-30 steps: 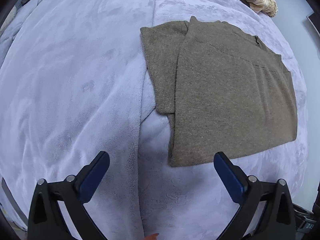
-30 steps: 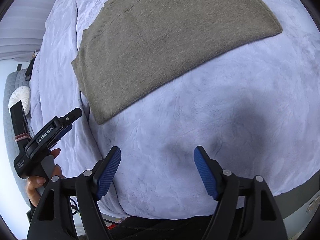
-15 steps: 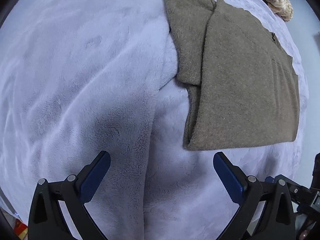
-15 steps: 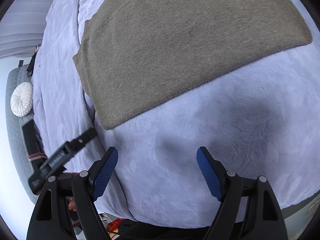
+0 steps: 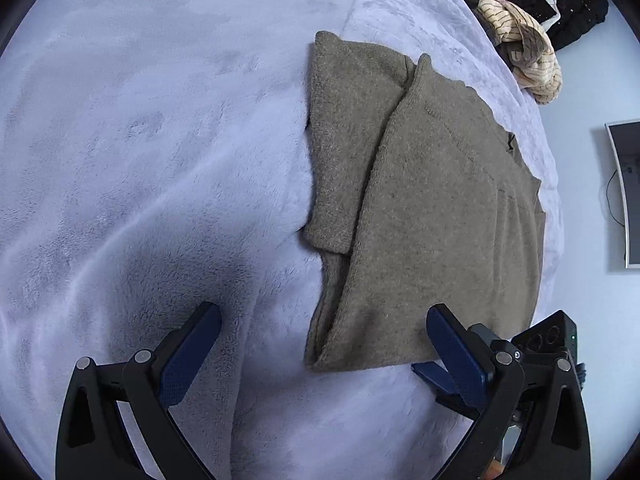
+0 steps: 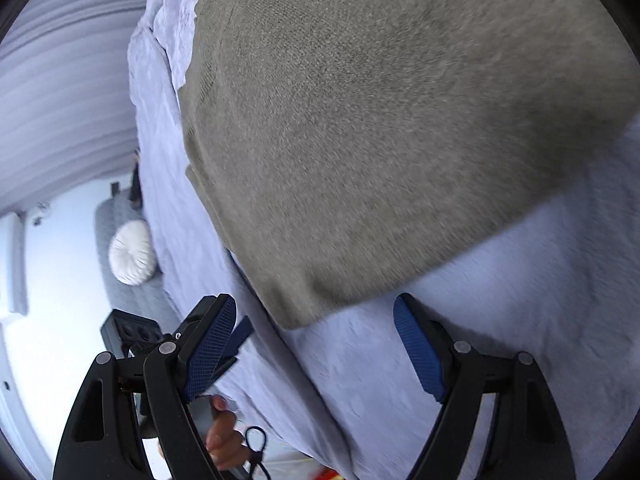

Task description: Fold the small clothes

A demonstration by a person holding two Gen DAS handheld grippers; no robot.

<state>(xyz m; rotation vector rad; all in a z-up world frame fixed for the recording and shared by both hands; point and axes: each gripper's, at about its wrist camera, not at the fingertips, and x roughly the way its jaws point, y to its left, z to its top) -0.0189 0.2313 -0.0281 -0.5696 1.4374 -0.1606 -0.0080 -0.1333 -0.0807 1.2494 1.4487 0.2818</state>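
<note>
An olive-brown knit sweater (image 5: 432, 216) lies folded on a pale lavender fleece blanket (image 5: 152, 152), one sleeve folded in on its left side. My left gripper (image 5: 324, 344) is open and empty, just above the sweater's near left corner. My right gripper (image 6: 316, 336) is open and empty, its blue pads either side of the sweater's (image 6: 380, 120) other near corner. Each gripper shows at the edge of the other's view.
A striped cream garment (image 5: 524, 60) and black clothes (image 5: 560, 8) lie at the blanket's far right. A monitor (image 5: 624, 192) hangs on the right wall. A round white cushion (image 6: 132, 252) sits on a grey seat beyond the bed's edge.
Both grippers have moved closer to the sweater's near edge. The right view has dropped low over the fabric. Both stay open.
</note>
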